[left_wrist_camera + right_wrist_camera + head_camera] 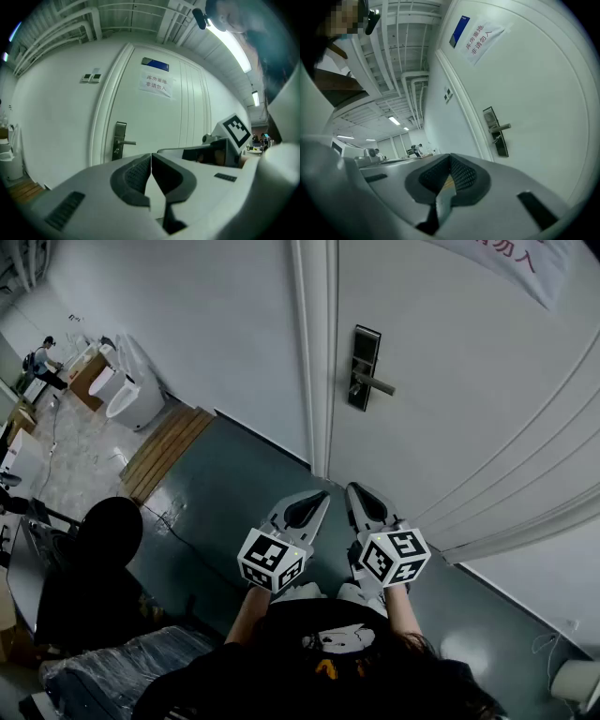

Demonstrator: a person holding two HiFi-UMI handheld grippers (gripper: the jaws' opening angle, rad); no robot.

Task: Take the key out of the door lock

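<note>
head view looks down on a person facing a white door [450, 409]. the left hand-held gripper [317, 501] and the right hand-held gripper [361, 495] are side by side close to the body, both pointing roughly level and well apart from the door. the left gripper view shows that one's jaws pressed together with nothing between them. the right gripper view shows the same: pads meeting, empty.

the dark lock plate [364, 367] sits on the door near the frame edge, with a lever handle [377, 384] sticking out. in the right gripper view a small piece hangs just under the handle, likely the key [497, 138], though it is too small to be sure.

so the key looks to be in the lock, and the job is at its start: the approach, no contact yet. the next move calls for bringing one hand-held gripper to the plate, spreading its jaws, setting them either side of the key's head without knocking the lever, then pinching and drawing straight out.
</note>
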